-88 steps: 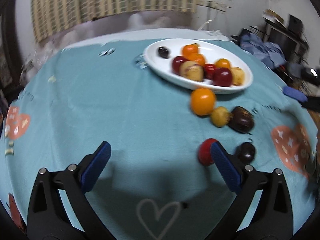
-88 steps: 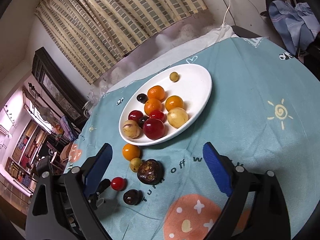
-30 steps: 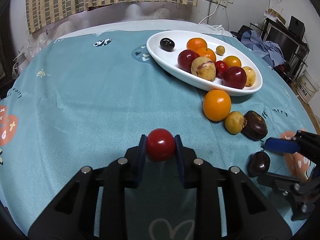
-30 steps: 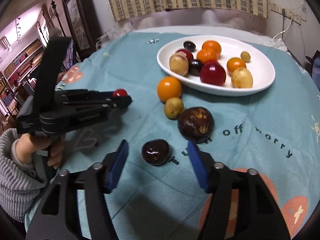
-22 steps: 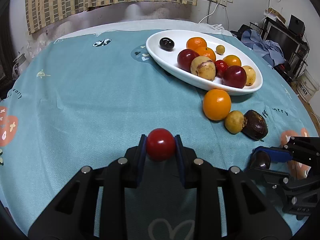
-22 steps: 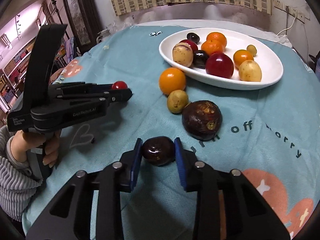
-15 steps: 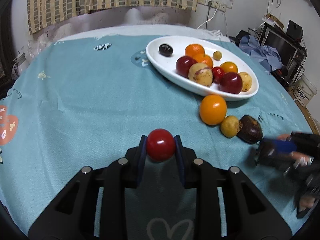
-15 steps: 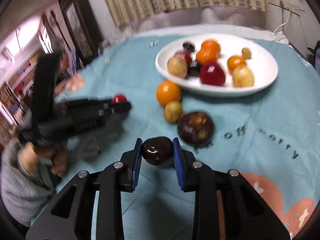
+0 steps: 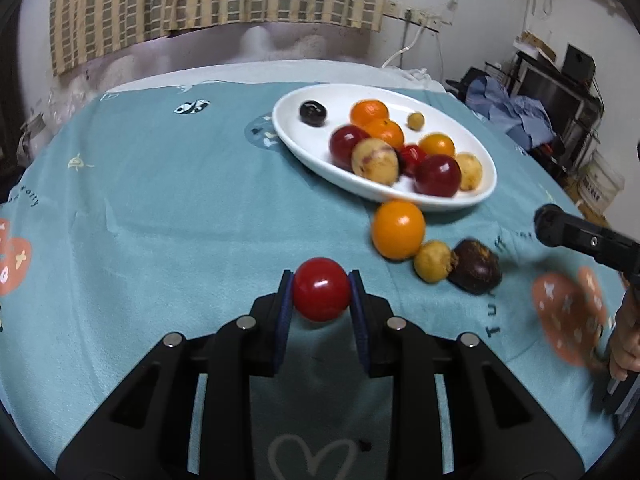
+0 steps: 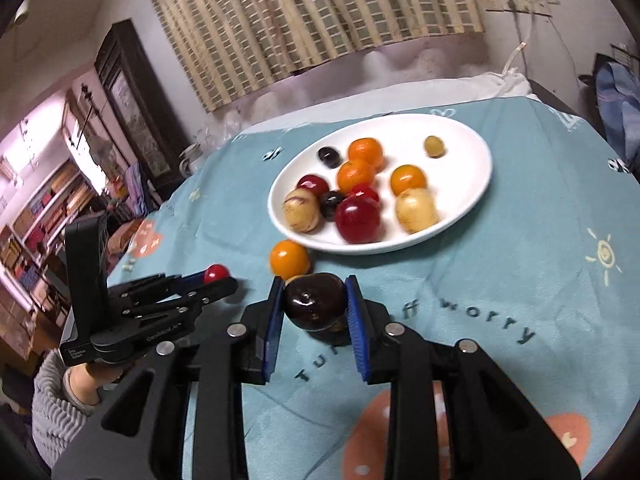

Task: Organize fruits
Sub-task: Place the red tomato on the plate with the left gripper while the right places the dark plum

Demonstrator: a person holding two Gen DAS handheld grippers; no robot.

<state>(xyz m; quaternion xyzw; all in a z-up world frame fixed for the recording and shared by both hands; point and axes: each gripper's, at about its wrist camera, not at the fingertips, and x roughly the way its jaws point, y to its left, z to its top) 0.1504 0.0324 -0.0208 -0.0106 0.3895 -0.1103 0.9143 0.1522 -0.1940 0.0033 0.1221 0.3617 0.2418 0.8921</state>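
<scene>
My left gripper (image 9: 321, 290) is shut on a small red fruit (image 9: 321, 289) and holds it above the teal cloth; it also shows in the right wrist view (image 10: 216, 273). My right gripper (image 10: 314, 300) is shut on a dark purple plum (image 10: 314, 298), lifted off the cloth. A white oval plate (image 9: 320, 152) (image 10: 468, 196) holds several fruits. An orange (image 9: 398, 229) (image 10: 289, 257), a small yellow fruit (image 9: 433, 261) and a dark brown passion fruit (image 9: 476, 266) lie on the cloth before the plate.
The round table carries a teal patterned cloth (image 9: 160, 200). Furniture and blue clothes (image 9: 508, 116) stand at the right. A dark cabinet (image 10: 136, 108) and shelves stand at the left behind the table.
My left gripper closed on the red fruit and lifted it. My right gripper closed on the dark plum and raised it off the cloth, tilting up toward the plate.
</scene>
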